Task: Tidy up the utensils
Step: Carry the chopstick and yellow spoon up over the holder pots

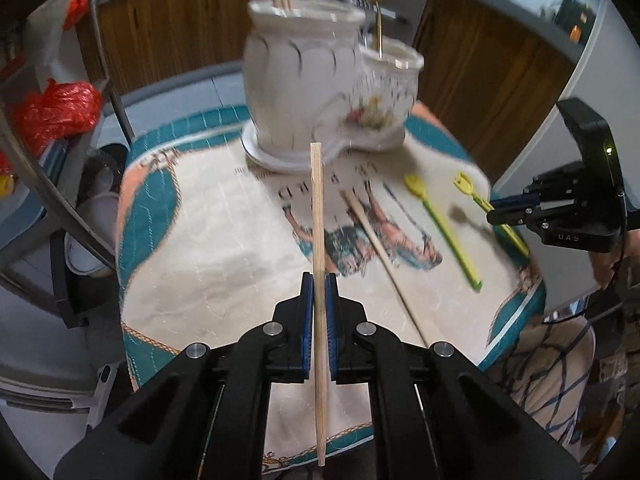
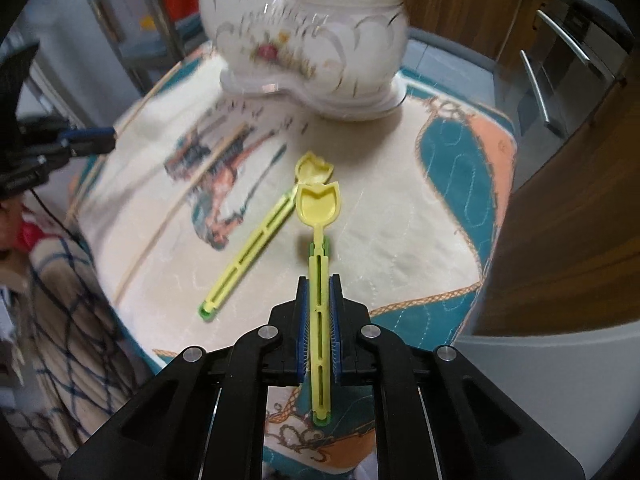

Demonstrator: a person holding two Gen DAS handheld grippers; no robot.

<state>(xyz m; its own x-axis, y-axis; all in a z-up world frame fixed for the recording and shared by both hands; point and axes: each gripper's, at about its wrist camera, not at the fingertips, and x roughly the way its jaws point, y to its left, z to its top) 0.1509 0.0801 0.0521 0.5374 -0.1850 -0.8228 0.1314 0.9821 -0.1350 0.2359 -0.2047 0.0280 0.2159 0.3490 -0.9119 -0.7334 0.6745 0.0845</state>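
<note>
Chopstick (image 1: 319,280) clamped, spoon (image 2: 319,248) clamped.

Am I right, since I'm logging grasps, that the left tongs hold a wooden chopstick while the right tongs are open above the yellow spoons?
Not quite. The left tongs do grip a wooden chopstick, but the right tongs are not open: the right wrist view shows them shut on one yellow spoon, while the second yellow spoon lies on the tablecloth.

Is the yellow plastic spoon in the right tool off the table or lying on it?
Off the table: right tool clamps yellow plastic spoon, shadow beneath.
</note>
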